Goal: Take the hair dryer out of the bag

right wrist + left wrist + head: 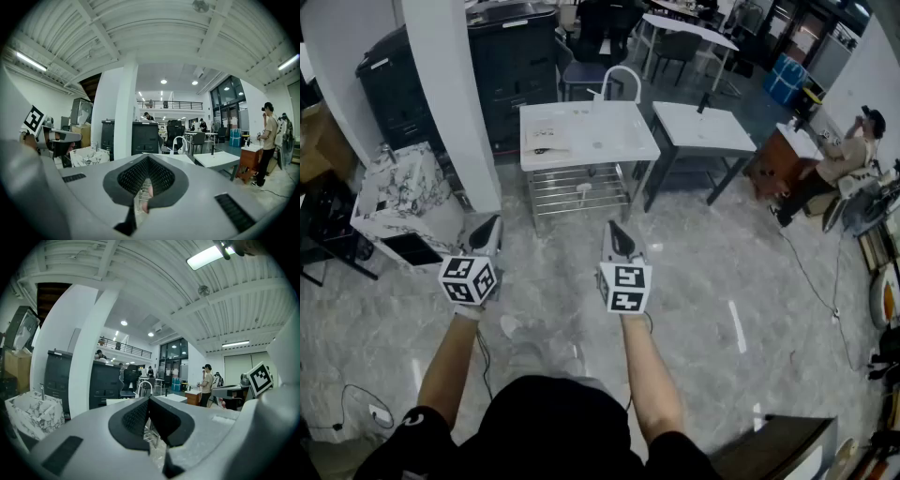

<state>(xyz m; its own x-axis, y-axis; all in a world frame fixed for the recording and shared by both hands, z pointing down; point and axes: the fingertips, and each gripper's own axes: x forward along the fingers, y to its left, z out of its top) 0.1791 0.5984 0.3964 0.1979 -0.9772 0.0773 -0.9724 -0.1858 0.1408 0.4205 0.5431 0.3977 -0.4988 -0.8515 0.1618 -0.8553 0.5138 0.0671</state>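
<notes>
No hair dryer shows in any view. A white marble-patterned bag or box (pixel 401 190) stands on the floor at the left by the pillar; whether it is the task's bag I cannot tell. It also appears in the left gripper view as the marble-patterned bag (pixel 33 411). My left gripper (pixel 491 228) and right gripper (pixel 620 231) are held side by side in the air, pointing at a white table (pixel 623 141) some way ahead. Both are shut with nothing between the jaws, as the left gripper (pixel 149 400) and right gripper (pixel 147 159) show close up.
A booklet (pixel 547 138) lies on the white table, with a wire shelf (pixel 579 190) under it. A second white table (pixel 698 127) stands to the right, dark cabinets (pixel 511 56) behind. A person (pixel 834 169) sits at the far right. Cables cross the marble floor.
</notes>
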